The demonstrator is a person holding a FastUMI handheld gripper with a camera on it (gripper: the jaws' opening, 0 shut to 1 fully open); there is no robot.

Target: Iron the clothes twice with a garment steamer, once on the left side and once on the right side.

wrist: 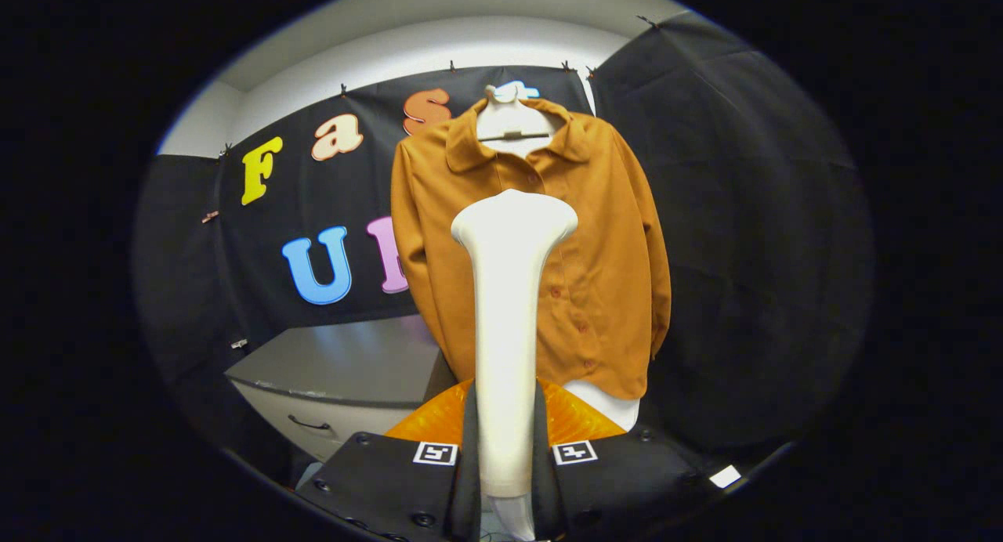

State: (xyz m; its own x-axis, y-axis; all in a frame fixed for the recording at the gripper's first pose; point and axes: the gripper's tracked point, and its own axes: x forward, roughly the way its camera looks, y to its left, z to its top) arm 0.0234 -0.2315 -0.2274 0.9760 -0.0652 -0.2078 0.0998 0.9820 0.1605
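Note:
An orange-brown buttoned shirt (603,244) hangs on a white mannequin torso (509,119) straight ahead, beyond the fingers. My gripper (505,456) is shut on the white garment steamer (509,307), both black fingers pressed against its handle. The steamer stands upright between the fingers, its wide head (513,217) raised in front of the shirt's chest, left of the button line. Whether the head touches the cloth I cannot tell. An orange translucent part (576,420) of the steamer shows behind the handle, just above the fingers.
A grey cabinet (345,370) with a drawer handle stands lower left, beside the shirt. Black cloth walls close the booth behind and to the right. The mannequin's white base (611,405) shows under the shirt's hem.

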